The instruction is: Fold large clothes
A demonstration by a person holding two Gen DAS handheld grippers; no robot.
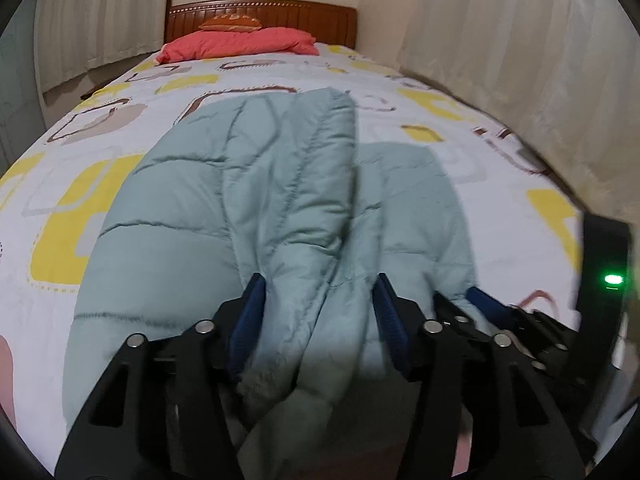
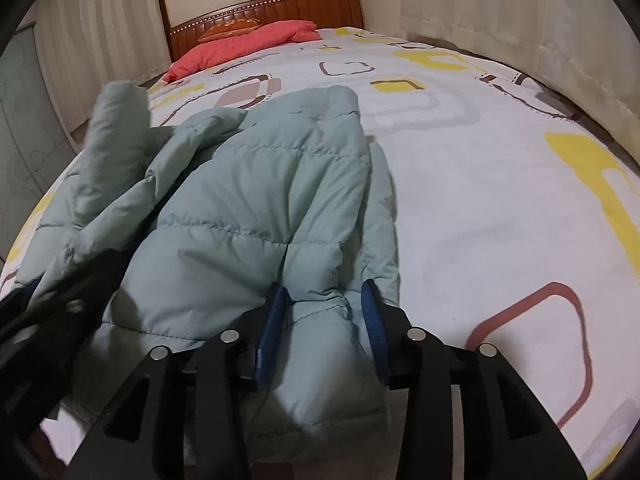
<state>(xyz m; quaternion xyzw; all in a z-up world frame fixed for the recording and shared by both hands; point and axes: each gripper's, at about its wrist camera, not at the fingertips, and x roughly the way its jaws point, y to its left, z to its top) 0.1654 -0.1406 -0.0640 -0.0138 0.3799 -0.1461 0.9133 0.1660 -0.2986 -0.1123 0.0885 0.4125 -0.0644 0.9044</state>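
Gripping bunched folds of the quilted jacket (image 1: 248,200) between their fingers, left gripper (image 1: 320,312) and right gripper (image 2: 326,312) both hold its near edge.

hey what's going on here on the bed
A person is folding a pale green puffer jacket on a bed using two handheld tongs. The left tongs and the right tongs each pinch a bunch of the jacket's near edge between blue pads. The rest of the jacket lies on the patterned bedspread, stretching toward the red pillow at the headboard. One part looks folded over the body already.
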